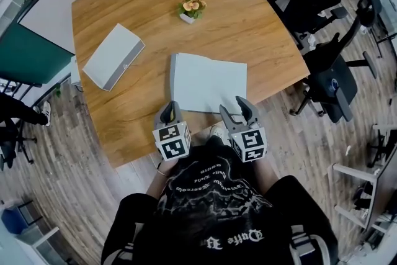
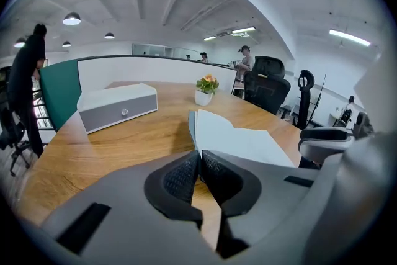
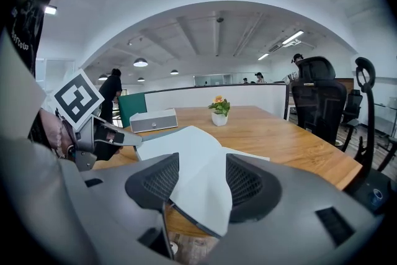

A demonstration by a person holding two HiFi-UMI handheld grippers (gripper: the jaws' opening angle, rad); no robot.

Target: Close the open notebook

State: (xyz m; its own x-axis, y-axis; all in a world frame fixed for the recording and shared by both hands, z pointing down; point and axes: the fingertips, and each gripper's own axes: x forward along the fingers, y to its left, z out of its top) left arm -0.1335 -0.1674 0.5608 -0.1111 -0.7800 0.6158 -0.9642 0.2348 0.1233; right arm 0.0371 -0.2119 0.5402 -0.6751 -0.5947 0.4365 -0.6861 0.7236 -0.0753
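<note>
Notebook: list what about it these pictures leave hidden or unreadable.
Head view: the left gripper and right gripper overlap the near edge of the notebook, hiding contact.
Left gripper view: shut jaws hide the pinched strip of the cover; whether pages are caught too is unclear.
Right gripper view: the near corner lies between open jaws; touching or not is unclear.
All views: pages look plain white; any writing is too small or washed out.

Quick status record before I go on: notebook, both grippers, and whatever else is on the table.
notebook: open, white pages up, left cover raised
left gripper: shut on the notebook's left cover edge
right gripper: open, notebook's near right corner between the jaws
table: also holds grey box and potted flower
task: notebook not yet closed
</note>
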